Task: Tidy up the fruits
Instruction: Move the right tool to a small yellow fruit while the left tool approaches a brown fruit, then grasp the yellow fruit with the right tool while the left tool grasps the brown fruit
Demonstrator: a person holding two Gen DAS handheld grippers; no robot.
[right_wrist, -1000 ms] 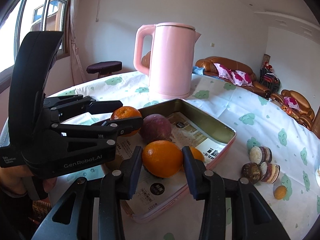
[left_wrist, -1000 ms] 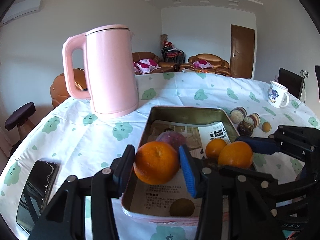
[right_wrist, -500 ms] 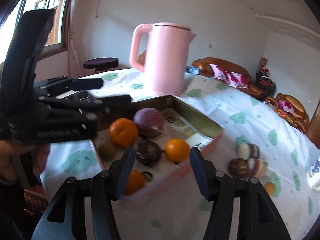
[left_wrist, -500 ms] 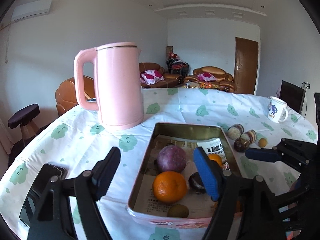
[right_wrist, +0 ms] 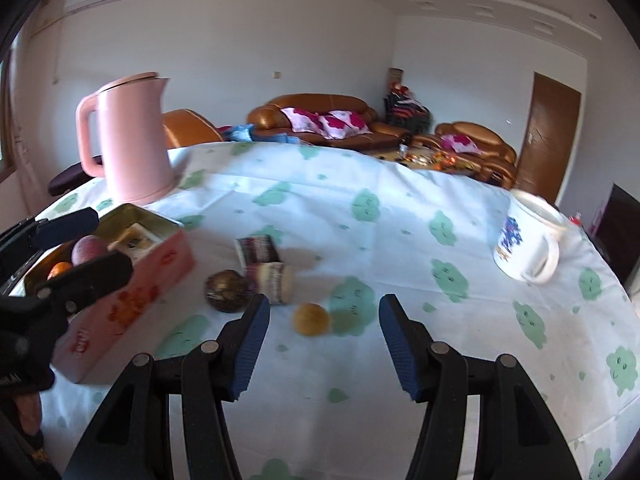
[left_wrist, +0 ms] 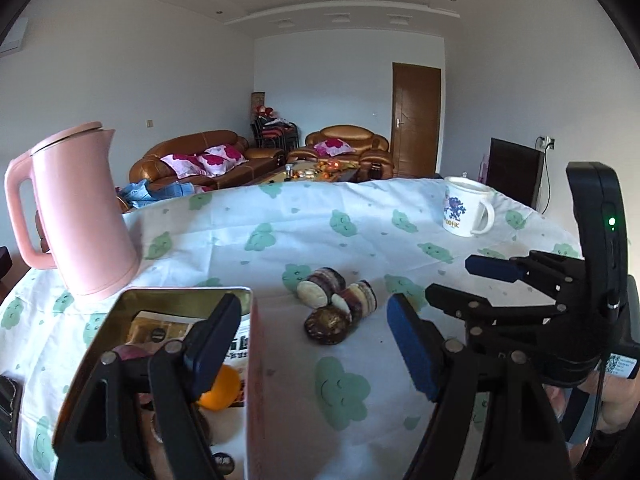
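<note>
The pink-walled tin tray holds an orange and a purple fruit. In the right wrist view the tin shows the purple fruit and an orange. My left gripper is open and empty over the cloth beside the tin, facing the cut dark fruits. My right gripper is open, and a small yellow-brown fruit lies on the cloth just ahead of its fingers. A dark round fruit and cut pieces lie to its left. Each gripper shows in the other's view: right gripper, left gripper.
A pink kettle stands behind the tin on the left. A white printed mug stands at the far right of the round table with its green-patterned cloth. A phone lies at the left edge. Sofas stand beyond the table.
Both grippers let go of their oranges, which now lie in the tin, and opened. Both swung right, away from the tin and toward the loose fruits on the cloth.
</note>
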